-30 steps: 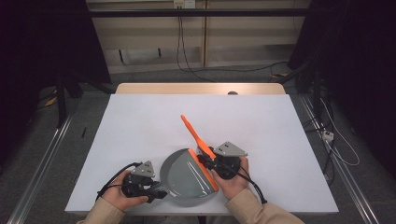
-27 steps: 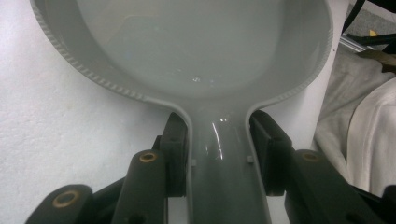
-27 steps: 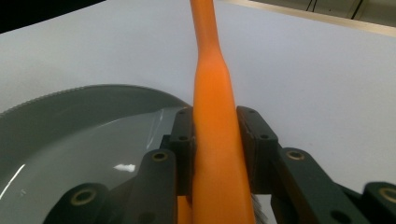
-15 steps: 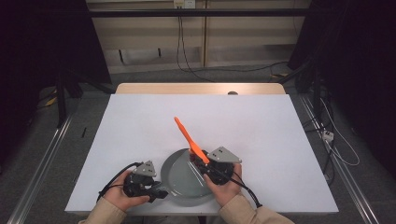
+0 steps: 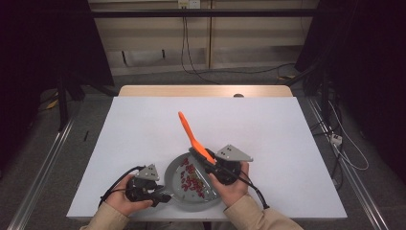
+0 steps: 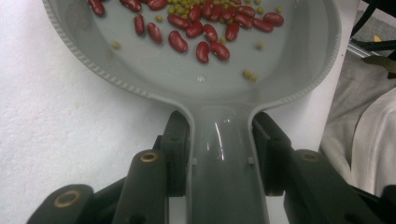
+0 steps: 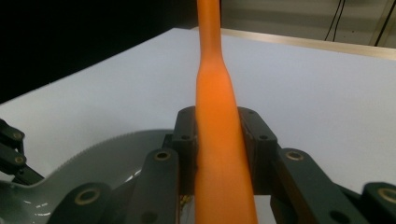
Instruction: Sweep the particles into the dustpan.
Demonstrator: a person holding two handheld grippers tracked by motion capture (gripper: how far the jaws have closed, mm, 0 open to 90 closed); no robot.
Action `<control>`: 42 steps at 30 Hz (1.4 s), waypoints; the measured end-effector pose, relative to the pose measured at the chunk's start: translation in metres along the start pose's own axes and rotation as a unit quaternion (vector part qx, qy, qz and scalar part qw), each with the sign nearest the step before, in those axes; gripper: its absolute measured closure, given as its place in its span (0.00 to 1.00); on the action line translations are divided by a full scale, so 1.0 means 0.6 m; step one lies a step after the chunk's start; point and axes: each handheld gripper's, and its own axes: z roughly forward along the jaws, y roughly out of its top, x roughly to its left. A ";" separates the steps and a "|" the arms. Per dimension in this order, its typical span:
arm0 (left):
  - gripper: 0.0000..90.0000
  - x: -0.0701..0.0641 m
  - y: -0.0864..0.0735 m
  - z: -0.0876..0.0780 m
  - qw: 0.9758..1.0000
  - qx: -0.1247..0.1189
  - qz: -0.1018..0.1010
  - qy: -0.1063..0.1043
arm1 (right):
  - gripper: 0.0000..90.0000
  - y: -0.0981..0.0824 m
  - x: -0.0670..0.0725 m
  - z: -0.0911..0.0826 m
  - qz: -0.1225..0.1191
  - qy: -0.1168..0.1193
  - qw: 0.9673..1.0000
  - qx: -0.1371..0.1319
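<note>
A grey pan (image 5: 191, 205) with red beans (image 5: 191, 179) and small yellow peas (image 6: 250, 74) sits near the table's front edge. My left gripper (image 5: 160, 195) is shut on the pan's handle (image 6: 219, 158), one pad on each side of it. My right gripper (image 5: 208, 165) is over the pan's right part, shut on an orange spatula (image 5: 189, 132). The spatula's long end rises up and away to the far left. In the right gripper view the spatula (image 7: 217, 116) runs straight up between the pads, with the pan's rim (image 7: 112, 154) below left. Its lower end is hidden under the gripper.
The white table top (image 5: 268, 124) stretches wide behind and to both sides of the pan. A wooden strip (image 5: 206, 91) borders its far edge. Cables (image 5: 344, 148) lie on the floor to the right. The person's sleeves (image 5: 249, 215) come in at the bottom.
My right gripper has shifted left over the pan with the spatula, whose far end has swung left. The orange end that lay across the pan is now hidden. The left gripper has stayed put.
</note>
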 end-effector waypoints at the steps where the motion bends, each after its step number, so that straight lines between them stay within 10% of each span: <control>1: 0.70 0.000 0.000 0.000 1.000 0.000 0.000 0.000 | 0.79 0.005 -0.005 -0.003 0.000 -0.004 1.000 -0.002; 13: 0.70 0.000 0.002 -0.011 1.000 0.008 0.002 0.006 | 0.79 -0.013 -0.068 -0.004 -0.044 -0.087 0.995 0.024; 25: 0.70 0.003 0.003 -0.004 1.000 0.012 -0.002 0.001 | 0.79 -0.034 0.008 0.014 -0.047 -0.026 0.998 0.022; 29: 0.70 0.004 0.002 -0.004 1.000 0.012 0.003 0.002 | 0.79 -0.021 0.003 0.010 -0.016 0.000 1.000 0.001; 42: 0.70 0.005 0.001 0.002 1.000 0.005 0.000 0.007 | 0.79 -0.005 -0.056 -0.014 -0.015 -0.032 0.999 0.001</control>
